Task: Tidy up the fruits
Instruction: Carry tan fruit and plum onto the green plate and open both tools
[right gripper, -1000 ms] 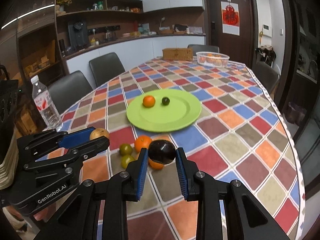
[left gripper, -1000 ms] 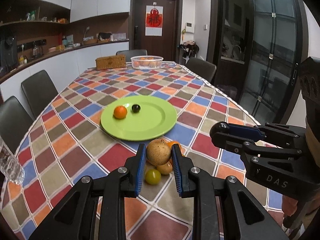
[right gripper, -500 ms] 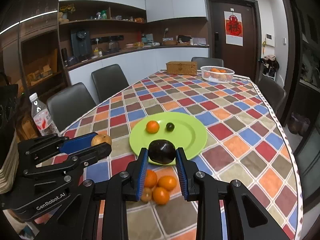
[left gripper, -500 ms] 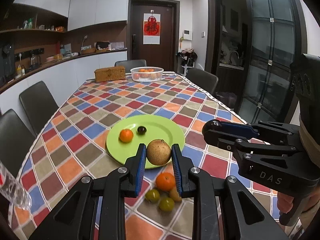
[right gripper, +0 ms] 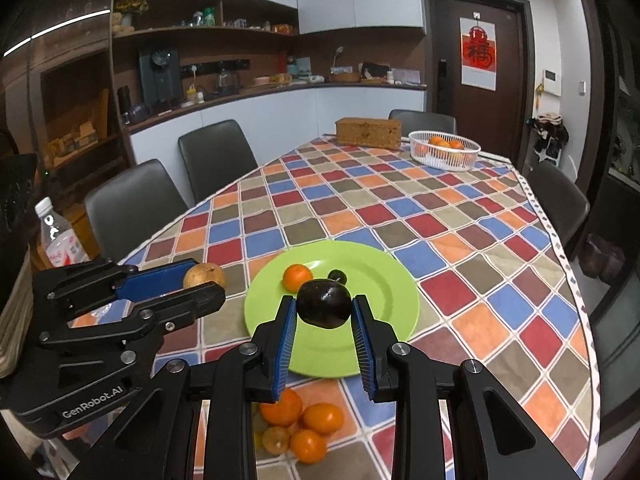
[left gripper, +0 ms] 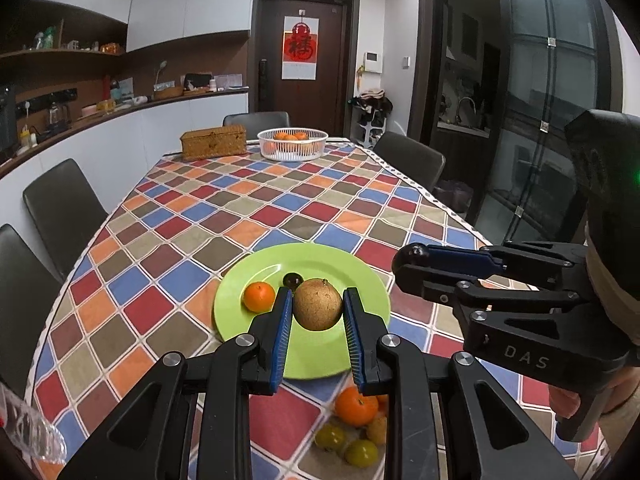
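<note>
- Left gripper (left gripper: 316, 316) is clamped on a round brown fruit (left gripper: 318, 309), its blue pads pressing the fruit's two sides at the widest part; right gripper (right gripper: 325, 312) likewise grips a dark, glossy fruit (right gripper: 325, 305) across its middle.
- Below and just ahead of both grippers lies the green plate (left gripper: 340, 268), on a checked tablecloth (left gripper: 280, 200); both held fruits hang over its near half, apart from its surface as far as I can tell.
- Far ahead of the grippers, at the table's end, stand a white basket (left gripper: 292, 145) with oranges and a woven box (left gripper: 213, 142).
- Brown fruit, the bigger load: it looks firm, with a rough matte skin, so it should sit steady in the pads; a hold across the widest part suits it.
- Dark fruit: smooth and shiny, likely slippery and perhaps soft, so a gentle squeeze at mid-height seems wise, and a low release so it does not roll.
- Just beyond the left gripper's fingertips, a small orange (left gripper: 259, 297) and a tiny dark fruit (left gripper: 293, 279) already rest on the plate.
- Beneath and behind the right gripper's fingers, small oranges (right gripper: 322, 418) and a yellowish fruit (right gripper: 276, 440) wait on the cloth; light, round, apt to roll.
</note>
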`<state>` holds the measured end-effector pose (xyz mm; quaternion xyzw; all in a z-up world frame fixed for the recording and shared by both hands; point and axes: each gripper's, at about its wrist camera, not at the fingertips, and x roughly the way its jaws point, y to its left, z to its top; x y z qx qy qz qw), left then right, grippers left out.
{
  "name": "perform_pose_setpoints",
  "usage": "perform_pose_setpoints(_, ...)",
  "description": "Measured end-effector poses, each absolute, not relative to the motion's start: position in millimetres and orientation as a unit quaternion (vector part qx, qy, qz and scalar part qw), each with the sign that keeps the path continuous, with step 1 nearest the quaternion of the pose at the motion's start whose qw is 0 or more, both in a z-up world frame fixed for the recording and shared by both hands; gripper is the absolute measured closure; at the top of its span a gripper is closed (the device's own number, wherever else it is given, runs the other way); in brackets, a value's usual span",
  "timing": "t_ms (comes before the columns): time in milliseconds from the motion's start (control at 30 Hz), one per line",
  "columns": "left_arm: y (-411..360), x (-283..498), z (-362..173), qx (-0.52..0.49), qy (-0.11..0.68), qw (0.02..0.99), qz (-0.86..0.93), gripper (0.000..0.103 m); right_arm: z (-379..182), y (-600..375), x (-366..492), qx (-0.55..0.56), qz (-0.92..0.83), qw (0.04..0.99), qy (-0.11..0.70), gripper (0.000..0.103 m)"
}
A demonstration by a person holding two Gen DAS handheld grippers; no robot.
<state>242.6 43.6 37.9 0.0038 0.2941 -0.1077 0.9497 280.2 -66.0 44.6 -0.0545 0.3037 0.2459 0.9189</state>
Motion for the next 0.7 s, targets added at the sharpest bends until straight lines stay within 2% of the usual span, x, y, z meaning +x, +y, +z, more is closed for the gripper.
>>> perform_pose_setpoints(700, 64, 348, -22, -0.057, 0.412, 0.902, -0.118, 0.077, -10, -48, 392, -0.049, 0.234, 0.871, 0.429, 0.074)
